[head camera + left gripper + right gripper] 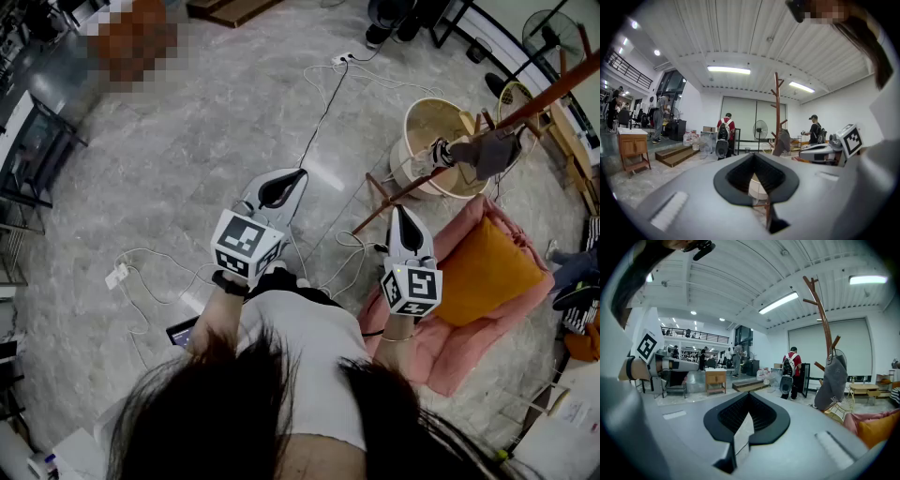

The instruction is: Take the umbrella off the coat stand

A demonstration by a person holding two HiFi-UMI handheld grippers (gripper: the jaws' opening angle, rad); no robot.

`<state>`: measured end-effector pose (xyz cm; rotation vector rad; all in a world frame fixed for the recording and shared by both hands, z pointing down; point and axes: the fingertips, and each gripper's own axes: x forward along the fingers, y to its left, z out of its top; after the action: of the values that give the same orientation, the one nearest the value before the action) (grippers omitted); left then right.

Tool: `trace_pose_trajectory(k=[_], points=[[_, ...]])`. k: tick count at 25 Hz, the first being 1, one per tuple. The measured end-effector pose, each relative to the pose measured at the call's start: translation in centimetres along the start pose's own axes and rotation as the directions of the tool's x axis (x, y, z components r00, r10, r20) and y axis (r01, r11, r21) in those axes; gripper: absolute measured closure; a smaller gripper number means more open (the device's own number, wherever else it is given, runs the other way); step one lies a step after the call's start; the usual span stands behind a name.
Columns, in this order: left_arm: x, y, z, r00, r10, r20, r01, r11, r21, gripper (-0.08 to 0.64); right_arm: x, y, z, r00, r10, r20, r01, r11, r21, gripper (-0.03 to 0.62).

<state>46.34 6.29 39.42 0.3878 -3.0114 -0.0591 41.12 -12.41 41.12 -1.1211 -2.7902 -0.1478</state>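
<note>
A brown wooden coat stand (525, 108) rises ahead of me on the right. A folded grey umbrella (492, 150) hangs from one of its pegs. In the right gripper view the coat stand (822, 319) and the umbrella (832, 383) stand right of centre, some way off. In the left gripper view the umbrella (782, 143) hangs on the stand (777, 108). My left gripper (281, 187) and right gripper (403, 220) are held out side by side, short of the stand. Both are shut with nothing between the jaws.
A white basket (433, 141) stands by the stand's foot. A pink cushion (483, 347) with an orange pillow (492, 272) lies to the right. Cables (323, 103) run over the stone floor. A fan (761, 129) and people (724, 133) are at the back.
</note>
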Motion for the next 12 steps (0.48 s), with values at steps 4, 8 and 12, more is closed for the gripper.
trace_pose_trajectory(k=[4,8,12], points=[[0.1,-0.2,-0.2,1.0,0.006,-0.002,-0.006,1.0,-0.006,0.502,-0.2,-0.2,0.2,1.0,-0.007,0.019,0.007,1.0,0.01,0.589],[-0.2,0.2,0.1,1.0,0.021,0.007,-0.02,1.0,-0.002,0.502,-0.1,0.2,0.4,0.999,0.008,0.031,-0.009,1.0,0.026,0.589],[-0.3,0.9,0.7,0.999,0.035,0.025,-0.035,0.999,0.008,0.5,0.7,0.8,0.5,0.999,0.027,0.032,-0.028,0.999,0.033,0.589]])
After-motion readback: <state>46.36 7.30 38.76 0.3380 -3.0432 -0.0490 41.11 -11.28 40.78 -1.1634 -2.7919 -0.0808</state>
